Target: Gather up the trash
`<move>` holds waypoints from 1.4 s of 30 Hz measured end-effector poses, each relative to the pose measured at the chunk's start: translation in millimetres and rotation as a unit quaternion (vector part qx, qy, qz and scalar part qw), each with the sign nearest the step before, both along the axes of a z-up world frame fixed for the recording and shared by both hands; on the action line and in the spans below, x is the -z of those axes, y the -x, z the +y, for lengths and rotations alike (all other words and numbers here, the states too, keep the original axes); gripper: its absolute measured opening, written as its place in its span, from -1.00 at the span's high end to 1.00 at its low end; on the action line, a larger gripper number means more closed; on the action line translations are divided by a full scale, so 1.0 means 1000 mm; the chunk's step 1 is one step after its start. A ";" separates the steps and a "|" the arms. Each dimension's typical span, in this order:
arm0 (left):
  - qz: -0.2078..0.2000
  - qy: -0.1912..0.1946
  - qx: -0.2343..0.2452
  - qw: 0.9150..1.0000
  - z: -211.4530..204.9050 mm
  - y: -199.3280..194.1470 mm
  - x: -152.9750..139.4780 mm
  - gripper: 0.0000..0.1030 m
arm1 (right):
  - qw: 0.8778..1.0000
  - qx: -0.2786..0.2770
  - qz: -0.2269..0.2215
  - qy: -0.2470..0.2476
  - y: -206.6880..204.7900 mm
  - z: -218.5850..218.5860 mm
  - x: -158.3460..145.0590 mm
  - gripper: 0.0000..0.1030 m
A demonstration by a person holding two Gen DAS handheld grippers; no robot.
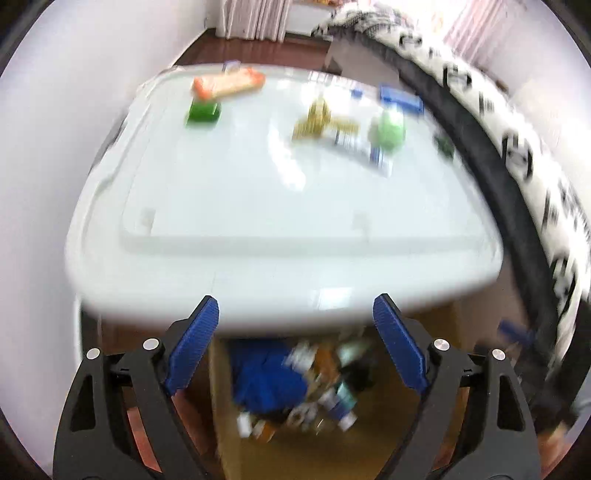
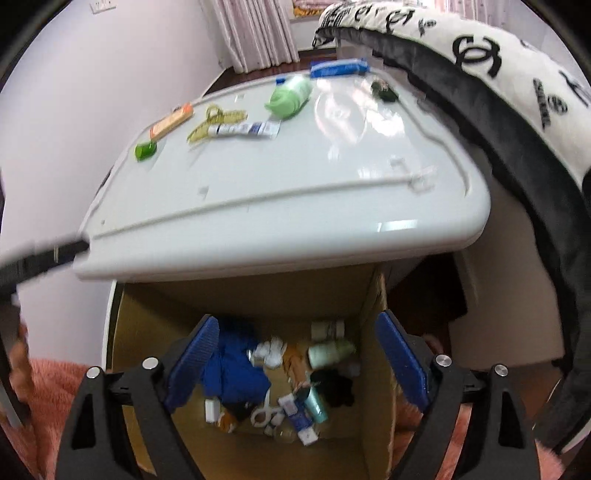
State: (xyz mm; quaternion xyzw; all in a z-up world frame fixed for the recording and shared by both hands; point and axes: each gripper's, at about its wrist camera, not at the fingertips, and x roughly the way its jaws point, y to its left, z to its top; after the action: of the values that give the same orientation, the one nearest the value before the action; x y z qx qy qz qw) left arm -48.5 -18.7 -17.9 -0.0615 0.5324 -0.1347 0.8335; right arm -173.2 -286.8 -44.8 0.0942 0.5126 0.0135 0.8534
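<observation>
Both grippers hang open and empty over a cardboard box (image 2: pixel 376 317) that holds several pieces of trash, among them blue cloth (image 2: pixel 236 373) and small tubes. My left gripper (image 1: pixel 295 310) is over the box (image 1: pixel 229 424) at the near edge of the white table (image 1: pixel 258 269). My right gripper (image 2: pixel 295 328) is above the box opening. On the table (image 2: pixel 280 229) lie an orange packet (image 2: pixel 171 121), a green cap (image 2: pixel 145 150), a yellow clip (image 2: pixel 216 120), a white tube (image 2: pixel 243 130), a green cloth roll (image 2: pixel 290 96), a blue packet (image 2: pixel 339 68) and a dark small item (image 2: pixel 384 90). The left wrist view is blurred.
A black-and-white patterned cushion (image 2: pixel 498 74) curves along the table's right side. A pink fluffy fabric (image 2: pixel 48 391) lies at the lower left. A white wall (image 2: pixel 74 92) stands on the left and curtains (image 2: pixel 255 33) hang at the back.
</observation>
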 end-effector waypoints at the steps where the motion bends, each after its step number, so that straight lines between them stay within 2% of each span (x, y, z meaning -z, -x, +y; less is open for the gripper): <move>1: -0.008 0.003 -0.002 1.000 -0.003 -0.020 -0.005 -0.63 | 1.000 0.002 -0.006 0.003 -0.005 -0.003 -0.003 -0.70; 5: -0.032 -0.051 0.007 0.998 -0.034 -0.095 -0.009 -0.63 | 1.000 0.015 -0.011 -0.009 -0.025 -0.014 -0.009 -0.70; 8: -0.034 -0.083 0.003 0.996 -0.047 -0.147 -0.003 -0.63 | 1.000 0.012 -0.013 -0.013 -0.052 -0.019 -0.015 -0.70; 13: 0.001 -0.097 -0.024 0.995 -0.060 -0.222 0.026 -0.63 | 0.999 0.009 -0.034 0.018 -0.127 -0.018 -0.033 -0.75; 15: 0.018 -0.112 -0.029 0.993 -0.068 -0.241 0.043 -0.63 | 0.998 0.023 -0.043 0.039 -0.171 -0.018 -0.035 -0.75; 17: 0.028 -0.120 -0.033 0.992 -0.076 -0.250 0.053 -0.63 | 0.996 0.051 -0.042 0.054 -0.211 -0.022 -0.031 -0.75; 19: 0.019 -0.117 -0.037 0.992 -0.082 -0.251 0.055 -0.61 | 0.993 0.083 -0.040 0.070 -0.249 -0.029 -0.025 -0.75; 21: 0.009 -0.113 -0.030 0.993 -0.089 -0.249 0.053 -0.29 | 0.989 0.112 -0.041 0.082 -0.274 -0.036 -0.023 -0.75; 22: 0.009 -0.100 -0.023 0.995 -0.093 -0.248 0.052 0.15 | 0.986 0.135 -0.044 0.085 -0.288 -0.042 -0.021 -0.75; 23: 0.009 -0.092 -0.015 0.996 -0.096 -0.245 0.050 0.42 | 0.985 0.145 -0.044 0.078 -0.295 -0.046 -0.020 -0.75; 26: -0.004 -0.115 0.000 0.993 -0.105 -0.239 0.048 0.43 | 0.987 0.155 -0.023 0.038 -0.321 -0.051 -0.008 -0.75; 30: 0.001 -0.085 -0.007 0.996 -0.095 -0.239 0.046 0.44 | 0.990 0.139 0.004 0.010 -0.341 -0.033 0.009 -0.75; 33: 0.003 -0.068 -0.008 0.998 -0.083 -0.237 0.045 0.46 | 0.991 0.133 0.024 0.024 -0.351 -0.017 0.022 -0.71; 34: 0.006 -0.060 -0.009 0.998 -0.080 -0.239 0.043 0.46 | 0.991 0.129 0.028 0.029 -0.353 -0.012 0.024 -0.64; 35: 0.006 -0.053 -0.012 0.998 -0.077 -0.240 0.042 0.46 | 0.991 0.123 0.035 0.035 -0.355 -0.007 0.027 -0.38; 37: 0.003 -0.045 -0.019 0.999 -0.069 -0.240 0.038 0.46 | 0.993 0.108 0.046 0.025 -0.355 -0.001 0.034 -0.03; 39: 0.004 -0.040 -0.023 0.999 -0.064 -0.240 0.037 0.46 | 0.993 0.104 0.055 0.020 -0.354 0.003 0.039 0.03; 42: 0.010 -0.022 -0.029 0.999 -0.056 -0.239 0.035 0.46 | 0.993 0.104 0.040 0.033 -0.345 0.005 0.034 0.05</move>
State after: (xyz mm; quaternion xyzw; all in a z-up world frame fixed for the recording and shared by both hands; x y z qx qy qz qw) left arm 190.7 -75.1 -52.6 -0.0598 0.5414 -0.0978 0.8329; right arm 171.6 -281.8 -78.5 0.1192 0.5343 -0.0956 0.8314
